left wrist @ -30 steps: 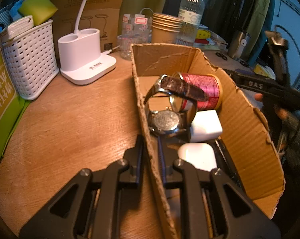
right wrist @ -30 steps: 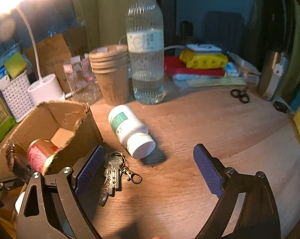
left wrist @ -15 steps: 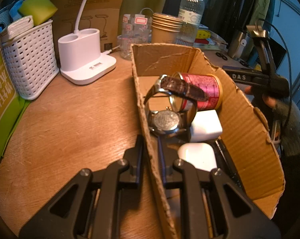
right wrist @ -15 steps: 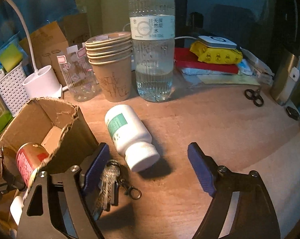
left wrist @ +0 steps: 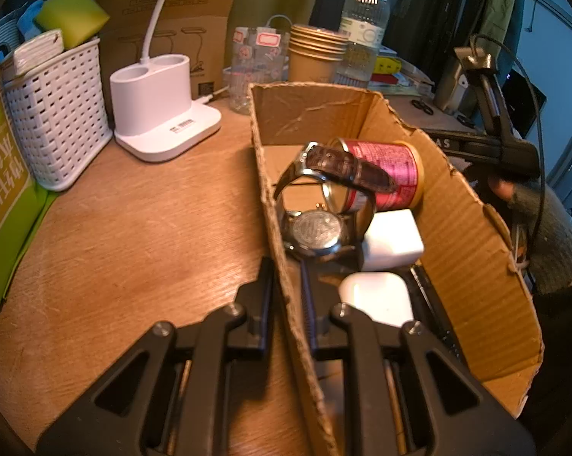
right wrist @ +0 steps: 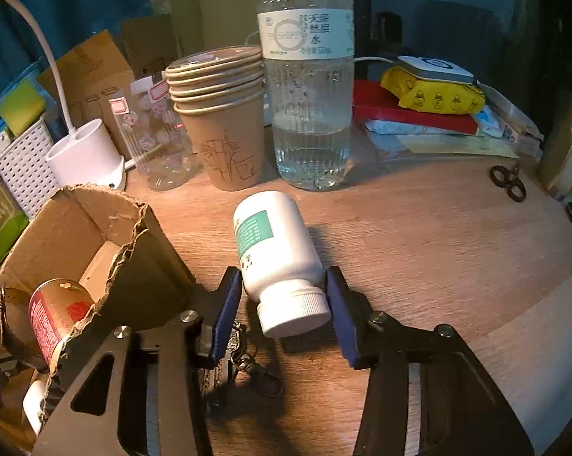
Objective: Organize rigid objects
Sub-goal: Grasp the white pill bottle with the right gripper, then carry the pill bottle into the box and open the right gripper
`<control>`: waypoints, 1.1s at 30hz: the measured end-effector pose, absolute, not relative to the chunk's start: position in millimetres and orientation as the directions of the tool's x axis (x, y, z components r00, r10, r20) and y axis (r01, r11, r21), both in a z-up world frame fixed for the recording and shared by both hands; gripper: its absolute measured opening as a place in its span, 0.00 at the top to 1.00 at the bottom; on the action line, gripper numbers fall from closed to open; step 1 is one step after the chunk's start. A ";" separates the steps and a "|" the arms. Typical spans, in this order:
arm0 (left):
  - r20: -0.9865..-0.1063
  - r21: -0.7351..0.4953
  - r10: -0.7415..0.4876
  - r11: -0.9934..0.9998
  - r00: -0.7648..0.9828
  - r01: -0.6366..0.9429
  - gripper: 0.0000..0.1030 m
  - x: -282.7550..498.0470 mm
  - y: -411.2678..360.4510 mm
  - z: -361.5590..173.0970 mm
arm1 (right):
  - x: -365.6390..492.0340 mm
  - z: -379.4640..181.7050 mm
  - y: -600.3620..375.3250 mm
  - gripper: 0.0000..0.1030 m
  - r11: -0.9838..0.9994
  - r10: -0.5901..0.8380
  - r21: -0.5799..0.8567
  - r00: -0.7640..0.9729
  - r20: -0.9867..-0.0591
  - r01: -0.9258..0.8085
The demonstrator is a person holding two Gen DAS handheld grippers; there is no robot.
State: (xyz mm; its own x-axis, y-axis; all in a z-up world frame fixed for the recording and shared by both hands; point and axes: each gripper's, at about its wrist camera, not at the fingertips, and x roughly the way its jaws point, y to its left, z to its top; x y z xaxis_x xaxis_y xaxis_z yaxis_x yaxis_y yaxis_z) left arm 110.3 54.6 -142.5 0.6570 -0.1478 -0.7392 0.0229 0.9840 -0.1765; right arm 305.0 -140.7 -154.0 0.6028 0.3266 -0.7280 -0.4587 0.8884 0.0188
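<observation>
My left gripper is shut on the left wall of a cardboard box. Inside the box lie a wristwatch, a red can, a white charger block and a white case. In the right wrist view, a white pill bottle with a green label lies on the desk. My right gripper has its blue pads on both sides of the bottle near its cap, closed to touching or nearly touching it. A bunch of keys lies under the left finger.
A water bottle, stacked paper cups and a clear glass stand behind the pill bottle. A white lamp base and white basket stand left. Scissors and packets lie at the right.
My right gripper moved forward and down over the pill bottle and its fingers closed in from wide open to both sides of it. The left gripper and box stayed still.
</observation>
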 end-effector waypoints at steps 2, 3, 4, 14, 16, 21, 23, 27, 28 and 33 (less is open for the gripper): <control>-0.739 -0.177 -0.148 0.984 0.657 0.023 0.85 110.3 54.7 -142.5 | 304.4 -152.8 -143.4 0.54 0.892 0.329 0.027 0.609 -0.722 -0.450; -0.739 -0.177 -0.148 0.984 0.657 0.023 0.85 110.3 54.5 -142.7 | 303.4 -152.5 -144.4 0.54 0.894 0.329 0.029 0.611 -0.720 -0.447; -0.739 -0.176 -0.148 0.984 0.657 0.023 0.85 110.3 54.7 -142.5 | 302.4 -152.0 -145.1 0.55 0.894 0.329 0.029 0.613 -0.718 -0.446; -0.739 -0.176 -0.148 0.984 0.657 0.023 0.85 110.4 54.6 -142.8 | 284.4 -144.5 -149.5 0.55 0.901 0.323 0.011 0.653 -0.685 -0.433; -0.739 -0.176 -0.148 0.984 0.657 0.023 0.85 110.4 54.8 -142.6 | 279.9 -140.6 -150.6 0.55 0.903 0.323 0.010 0.665 -0.673 -0.430; -0.739 -0.177 -0.148 0.984 0.657 0.023 0.85 110.5 54.7 -142.7 | 260.5 -125.3 -154.6 0.55 0.903 0.335 0.007 0.693 -0.639 -0.430; -0.739 -0.176 -0.148 0.984 0.657 0.023 0.85 110.5 54.8 -142.6 | 250.4 -118.4 -155.7 0.55 0.900 0.345 0.008 0.702 -0.623 -0.435; -0.739 -0.177 -0.148 0.984 0.657 0.023 0.85 110.5 54.9 -142.6 | 229.6 -105.3 -154.5 0.55 0.893 0.359 -0.004 0.719 -0.595 -0.449; -0.739 -0.176 -0.148 0.984 0.657 0.023 0.85 110.6 54.9 -142.6 | 223.8 -102.5 -153.8 0.55 0.890 0.364 -0.007 0.722 -0.588 -0.455; -0.739 -0.177 -0.148 0.984 0.657 0.023 0.85 110.6 55.0 -142.7 | 203.6 -92.6 -149.9 0.55 0.881 0.380 -0.019 0.733 -0.565 -0.472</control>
State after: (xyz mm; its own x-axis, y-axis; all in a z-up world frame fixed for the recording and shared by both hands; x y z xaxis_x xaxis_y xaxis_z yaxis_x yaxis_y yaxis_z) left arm 110.6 55.0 -142.7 0.6570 -0.1482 -0.7392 0.0234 0.9840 -0.1766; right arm 203.6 -149.9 -92.6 0.7325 0.3801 -0.5647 -0.4719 0.8815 -0.0188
